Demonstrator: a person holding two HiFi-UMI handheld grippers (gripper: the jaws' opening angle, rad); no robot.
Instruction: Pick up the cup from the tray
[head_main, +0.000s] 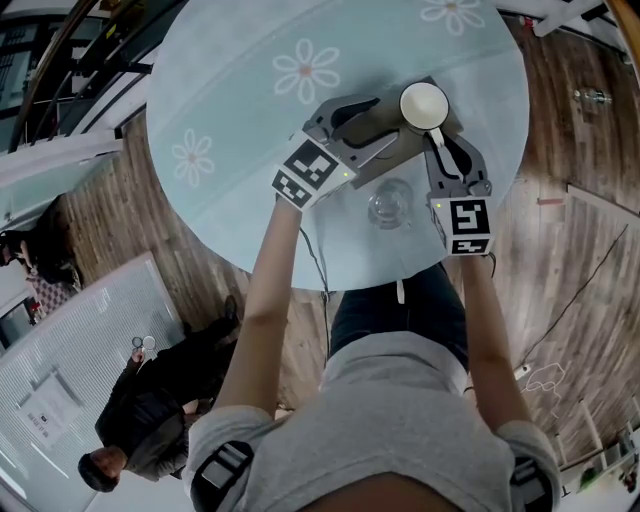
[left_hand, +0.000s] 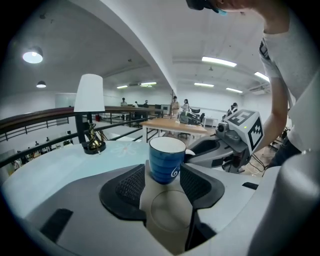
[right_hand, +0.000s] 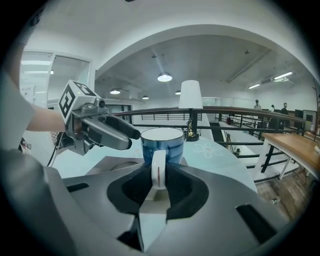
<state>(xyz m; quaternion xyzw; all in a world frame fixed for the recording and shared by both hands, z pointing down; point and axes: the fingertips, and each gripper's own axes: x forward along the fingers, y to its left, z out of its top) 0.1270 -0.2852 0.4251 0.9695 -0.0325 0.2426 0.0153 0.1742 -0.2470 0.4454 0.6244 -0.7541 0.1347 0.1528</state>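
A blue cup (head_main: 424, 104), white inside, stands on a small brown tray (head_main: 392, 122) on the round table. My right gripper (head_main: 433, 137) reaches it from the near side. In the right gripper view the cup's white handle (right_hand: 158, 170) sits between the jaws, pads against both its sides, and the cup body (right_hand: 175, 149) rises just beyond. My left gripper (head_main: 385, 122) comes in from the left, low over the tray. In the left gripper view the cup (left_hand: 167, 159) stands at its fingertips with the jaws spread to either side, and the tray (left_hand: 167, 215) shows below.
A clear glass (head_main: 390, 205) stands on the table (head_main: 250, 150) just in front of the tray, between my two arms. A lamp with a white shade (left_hand: 90, 117) stands further back on the table. The table's near edge lies close by. A person (head_main: 140, 410) stands on the floor at lower left.
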